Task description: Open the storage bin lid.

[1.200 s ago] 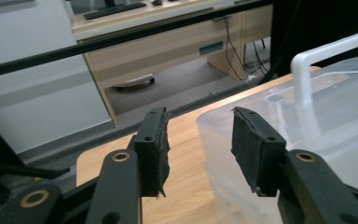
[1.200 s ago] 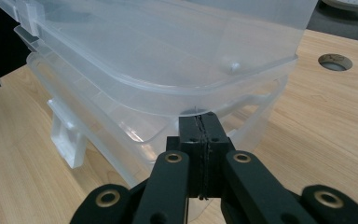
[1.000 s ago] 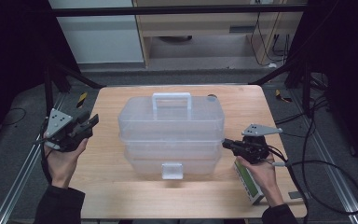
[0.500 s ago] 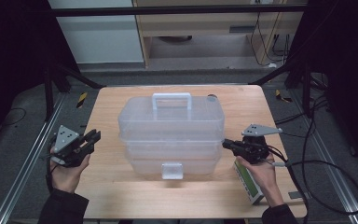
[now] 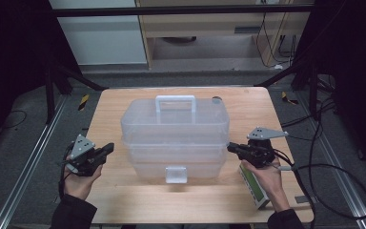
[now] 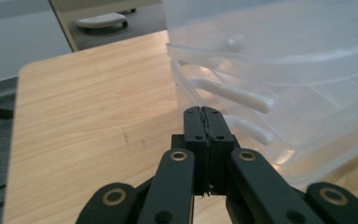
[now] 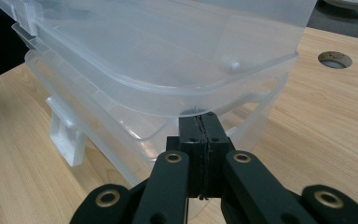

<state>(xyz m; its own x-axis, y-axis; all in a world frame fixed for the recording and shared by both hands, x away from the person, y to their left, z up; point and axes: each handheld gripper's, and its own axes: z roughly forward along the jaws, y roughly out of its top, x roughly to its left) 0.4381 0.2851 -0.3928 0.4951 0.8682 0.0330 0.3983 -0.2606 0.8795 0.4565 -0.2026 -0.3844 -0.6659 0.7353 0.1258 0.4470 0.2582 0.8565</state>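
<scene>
The clear box (image 5: pixel 175 136) sits mid-tabletop (image 5: pixel 114 102), lid down, front latch (image 5: pixel 176 174) facing the person. The left tool (image 5: pixel 107 149), jaws pressed together and empty, hangs just beside the box's left end, apart from it. The right tool (image 5: pixel 230 147), jaws likewise together and empty, sits at the right end, its tip at or nearly against the wall below the lid rim.

My worry is the smooth, flexing plastic. If both tools push in on the ends with jaws closed, the walls may bow and the tips skid off, or one side leads and the box swivels. The green-faced device (image 5: pixel 255 186) under the right hand (image 5: pixel 267 174) could get knocked off the edge.
</scene>
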